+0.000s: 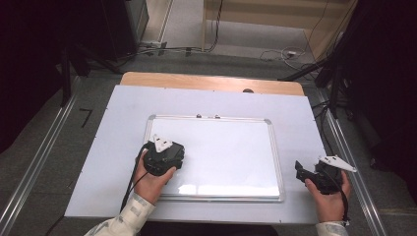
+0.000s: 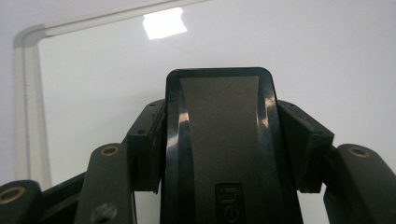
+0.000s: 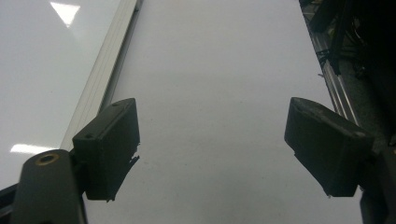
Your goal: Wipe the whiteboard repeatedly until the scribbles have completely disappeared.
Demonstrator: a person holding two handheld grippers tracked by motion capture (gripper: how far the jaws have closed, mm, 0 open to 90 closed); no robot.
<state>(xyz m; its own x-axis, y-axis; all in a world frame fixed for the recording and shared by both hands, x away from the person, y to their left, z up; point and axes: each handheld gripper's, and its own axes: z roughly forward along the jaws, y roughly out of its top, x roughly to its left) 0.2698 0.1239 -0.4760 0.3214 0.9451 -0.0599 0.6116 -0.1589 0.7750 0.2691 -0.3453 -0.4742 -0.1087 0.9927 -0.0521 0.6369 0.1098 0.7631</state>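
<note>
1. Black plastic with a grey centre panel: whiteboard eraser, clamped between the jaws of the left gripper, pads pressing on both of its long sides.
2. Ran lengthwise straight out from that gripper in the left gripper view, rounded far end pointing toward the far frame rail of the whiteboard, partly hidden lettering at the near end.
3. In the high view, sat over the left part of the whiteboard, nearer its left edge than its centre, beneath the left gripper and so covered there; whether touching the board or just above it could not be told.
4. Left hand came in from the bottom edge, wrapped round the gripper body, cable trailing back beside the wrist.
5. Right gripper lay off the board, on the white sheet near the right edge, close to the near right corner, held in the right hand.
6. In the right gripper view, right gripper jaws stood wide apart with bare white sheet between them, gripping nothing; aluminium board frame ran along at left.
</note>
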